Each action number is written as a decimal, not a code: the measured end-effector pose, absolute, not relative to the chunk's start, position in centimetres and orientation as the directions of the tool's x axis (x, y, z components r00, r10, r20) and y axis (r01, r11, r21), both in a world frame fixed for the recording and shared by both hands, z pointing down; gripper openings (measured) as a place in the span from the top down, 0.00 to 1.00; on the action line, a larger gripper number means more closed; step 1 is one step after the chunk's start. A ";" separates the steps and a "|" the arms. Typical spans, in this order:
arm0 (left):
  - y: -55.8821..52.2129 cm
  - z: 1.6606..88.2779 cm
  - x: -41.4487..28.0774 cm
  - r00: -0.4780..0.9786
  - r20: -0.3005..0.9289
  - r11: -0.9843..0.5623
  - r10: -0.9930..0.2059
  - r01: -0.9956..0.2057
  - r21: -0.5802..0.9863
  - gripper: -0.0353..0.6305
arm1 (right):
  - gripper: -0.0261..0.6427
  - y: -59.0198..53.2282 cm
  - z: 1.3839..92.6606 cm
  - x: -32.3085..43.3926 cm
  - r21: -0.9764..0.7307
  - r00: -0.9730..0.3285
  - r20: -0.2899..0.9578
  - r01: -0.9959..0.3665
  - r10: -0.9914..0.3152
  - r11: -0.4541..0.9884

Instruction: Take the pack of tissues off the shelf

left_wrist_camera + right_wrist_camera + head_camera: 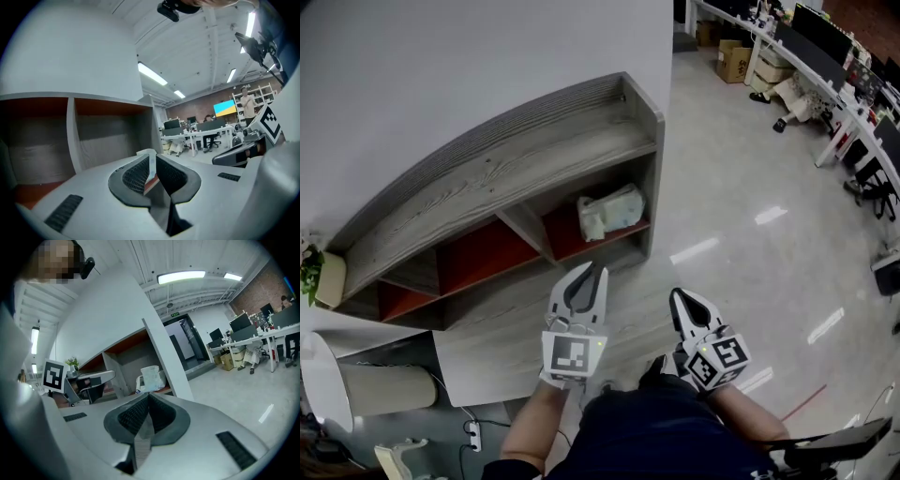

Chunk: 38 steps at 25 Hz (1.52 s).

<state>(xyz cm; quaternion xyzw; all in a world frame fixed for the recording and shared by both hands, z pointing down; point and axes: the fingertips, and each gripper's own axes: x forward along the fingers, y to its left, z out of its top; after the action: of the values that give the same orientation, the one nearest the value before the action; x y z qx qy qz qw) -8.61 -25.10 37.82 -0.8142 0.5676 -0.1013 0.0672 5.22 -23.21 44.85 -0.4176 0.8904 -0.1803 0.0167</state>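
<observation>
Left gripper (152,158), knurled black pads (133,176)

No writing, label or number is legible anywhere.

It was an open-plan office. Along the far right ran long white desks (187,136) lined with dark monitors (820,37), with an office chair (874,183) drawn up and a cardboard box (733,60) on the floor beside them. The pale floor (741,197) was polished enough to mirror the lights. Overhead, fluorescent strip lights (181,276) hung under an exposed white ceiling. The far wall was bare brick (258,291) and carried a bright screen (224,108). Near at hand, a grey wooden shelf unit (487,173) stood against a white wall (441,56), a potted plant (311,267) at its left end.
</observation>
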 end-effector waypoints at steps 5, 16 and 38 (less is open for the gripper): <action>-28.2 37.4 -9.4 0.291 0.130 -0.317 -0.948 -0.907 -0.277 0.79 | 0.94 -24.5 45.1 5.7 -0.346 -0.666 0.124 -0.724 -0.736 0.597; -34.3 38.6 -8.5 0.262 0.329 -0.394 -0.907 -0.801 -0.450 0.57 | 0.94 -25.7 45.2 6.8 -0.356 -0.685 0.126 -0.706 -0.717 0.612; -40.6 44.2 -8.3 0.183 0.644 -0.601 -0.743 -0.606 -0.522 0.64 | 0.94 -26.7 45.7 7.8 -0.414 -0.702 0.124 -0.679 -0.702 0.606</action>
<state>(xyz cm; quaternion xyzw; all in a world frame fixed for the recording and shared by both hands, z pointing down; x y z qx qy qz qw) -8.28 -40.63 44.20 -0.7654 0.4406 -0.4632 0.0743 7.75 -26.71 45.68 -0.3855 0.8957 -0.2202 0.0253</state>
